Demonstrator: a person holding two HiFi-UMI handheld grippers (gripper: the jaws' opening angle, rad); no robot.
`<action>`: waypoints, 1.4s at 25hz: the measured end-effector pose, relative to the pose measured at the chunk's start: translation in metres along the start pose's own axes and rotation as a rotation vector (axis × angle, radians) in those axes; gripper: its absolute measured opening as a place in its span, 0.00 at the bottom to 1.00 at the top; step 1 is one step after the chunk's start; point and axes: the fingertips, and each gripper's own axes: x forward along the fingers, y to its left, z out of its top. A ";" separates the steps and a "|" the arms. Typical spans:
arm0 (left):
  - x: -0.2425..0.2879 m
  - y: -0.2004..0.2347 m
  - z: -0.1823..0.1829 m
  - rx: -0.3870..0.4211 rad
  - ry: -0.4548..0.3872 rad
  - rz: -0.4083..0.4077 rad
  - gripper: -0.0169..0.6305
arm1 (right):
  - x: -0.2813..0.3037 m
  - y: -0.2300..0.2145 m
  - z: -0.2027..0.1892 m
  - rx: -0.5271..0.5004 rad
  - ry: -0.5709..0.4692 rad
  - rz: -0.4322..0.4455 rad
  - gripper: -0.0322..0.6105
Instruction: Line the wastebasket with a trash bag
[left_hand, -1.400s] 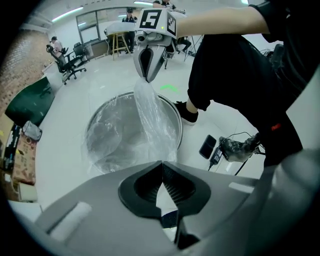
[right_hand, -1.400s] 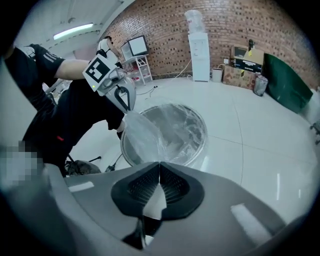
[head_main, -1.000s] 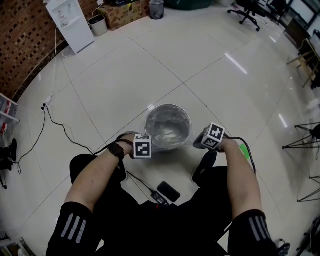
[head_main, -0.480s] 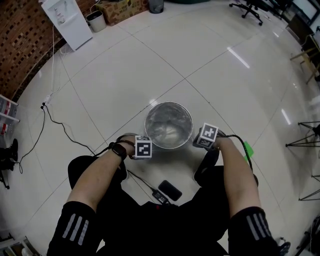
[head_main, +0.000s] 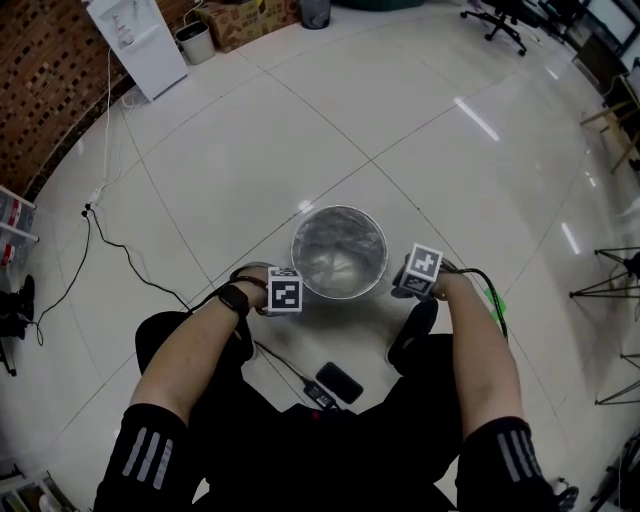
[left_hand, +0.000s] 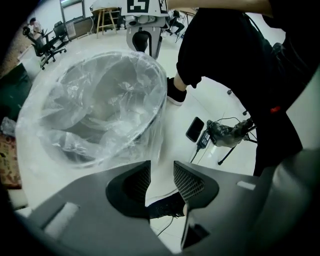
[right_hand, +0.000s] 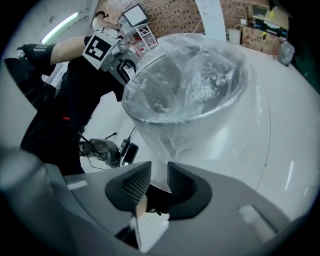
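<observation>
Clear thin plastic trash bag (left_hand: 100, 100) | lines round metal wastebasket (head_main: 383, 262), skirt hanging outside | light, limp, slippery; we'd pinch the skirt | left gripper (left_hand: 161, 172), right gripper (right_hand: 159, 175): jaws just opened, film loose between.

You've got one metal wastebasket (head_main: 294, 250) with one clear trash bag (left_hand: 107, 107). You hold two grippers, the left gripper (left_hand: 161, 180) and the right gripper (right_hand: 159, 182), both with jaws just opened. One black phone (head_main: 338, 382) lies by your feet. Two more bins stand far off, one white bin (head_main: 194, 42) and one dark mesh bin (head_main: 314, 12), plus one cardboard box (head_main: 245, 22)
</observation>
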 end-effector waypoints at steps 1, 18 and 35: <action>-0.007 0.000 -0.002 -0.009 -0.002 -0.001 0.24 | -0.005 0.001 -0.001 0.016 -0.013 0.010 0.23; -0.144 0.159 -0.012 -0.586 -0.556 0.235 0.12 | -0.130 -0.078 0.087 0.240 -0.620 -0.242 0.23; -0.078 0.196 -0.002 -0.671 -0.591 0.067 0.02 | -0.091 -0.120 0.086 0.356 -0.561 -0.214 0.06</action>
